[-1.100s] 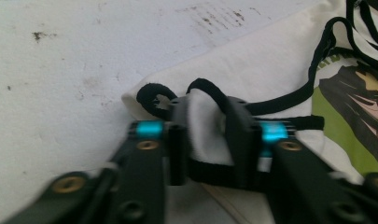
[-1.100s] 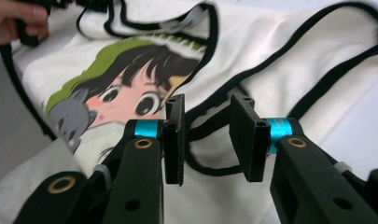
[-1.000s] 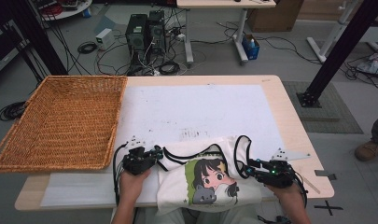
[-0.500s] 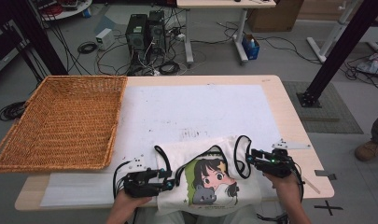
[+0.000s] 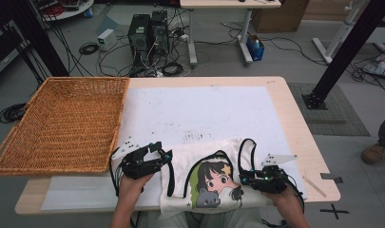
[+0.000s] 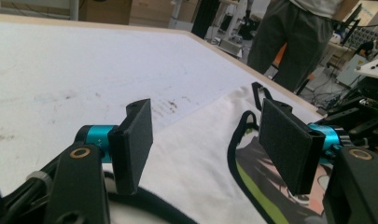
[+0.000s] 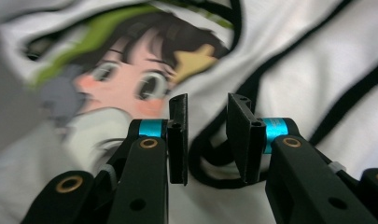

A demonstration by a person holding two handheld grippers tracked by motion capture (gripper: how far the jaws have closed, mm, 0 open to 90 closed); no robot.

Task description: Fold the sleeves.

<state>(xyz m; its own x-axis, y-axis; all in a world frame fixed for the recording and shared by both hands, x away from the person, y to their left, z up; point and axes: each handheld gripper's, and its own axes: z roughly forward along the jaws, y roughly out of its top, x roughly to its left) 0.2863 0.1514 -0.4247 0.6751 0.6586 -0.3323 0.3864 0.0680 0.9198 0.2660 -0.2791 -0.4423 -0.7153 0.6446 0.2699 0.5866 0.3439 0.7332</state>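
Note:
A white T-shirt (image 5: 192, 159) with black trim and a cartoon girl print (image 5: 214, 183) lies folded at the table's near edge. My left gripper (image 5: 165, 159) sits at its left edge. In the left gripper view this gripper (image 6: 207, 140) has just been opening; its jaws stand wide apart above the shirt (image 6: 191, 158), with nothing between them. My right gripper (image 5: 243, 179) rests on the shirt's right side. Its jaws (image 7: 207, 140) have just been closing to a narrow gap over a loop of black trim (image 7: 214, 163), and the pads do not press on the cloth (image 7: 317, 56).
A large wicker basket (image 5: 66, 123) stands on the table's left part. A white sheet (image 5: 199, 114) covers the wooden table (image 5: 285, 109). A person (image 6: 289, 42) stands beyond the table's far side. Computers and cables lie on the floor behind.
The left gripper's jaws have opened and let go of the shirt's left edge. The right gripper slid towards the near edge and inwards over the shirt, its jaws narrower.

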